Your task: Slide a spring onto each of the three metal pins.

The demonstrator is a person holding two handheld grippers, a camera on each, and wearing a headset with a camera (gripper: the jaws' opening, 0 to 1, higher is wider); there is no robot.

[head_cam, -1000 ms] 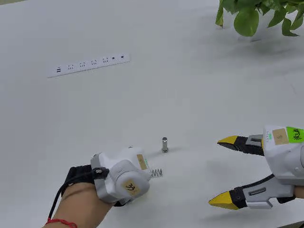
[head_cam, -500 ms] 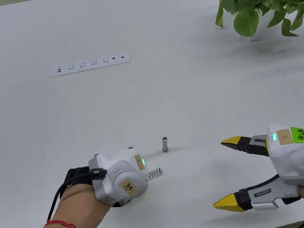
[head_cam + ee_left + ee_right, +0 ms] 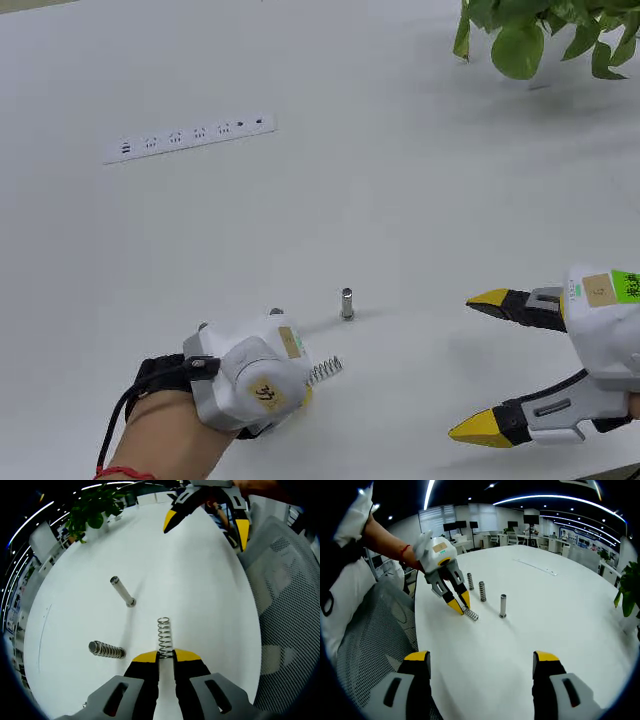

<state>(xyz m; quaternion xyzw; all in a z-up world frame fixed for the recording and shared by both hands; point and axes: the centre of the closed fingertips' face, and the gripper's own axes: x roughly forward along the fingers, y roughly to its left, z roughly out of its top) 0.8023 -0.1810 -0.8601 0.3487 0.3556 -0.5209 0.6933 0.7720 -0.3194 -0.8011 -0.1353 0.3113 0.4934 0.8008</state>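
Left gripper view shows our left tongs (image 3: 166,656) pinched nearly closed on one end of a small silver wire spring (image 3: 163,635). The rest of the spring pokes out past the yellow tips, low over the white worktop (image 3: 210,580). The short bare metal pin (image 3: 122,591) stands upright a little ahead of the spring and off to one side, not touching it.

In the right gripper view, a metal pin with a spring already on it (image 3: 482,591) stands near the bare pin, and a second pin with a spring on it (image 3: 469,581) stands just past that one. So we think this is the last pin to do.

Our right tongs (image 3: 481,656) are wide open with nothing in them, well apart from the bare pin.

Things could go wrong from here. We hold the spring by one end only, so we think the free end may wobble and miss the top of the bare pin. The spring lies almost flat, but the bare pin points up, so we must tip the spring first. A bump could knock the bare pin over, because it looks like it just stands loose. If we squeeze too hard, the spring might pop out and roll away.
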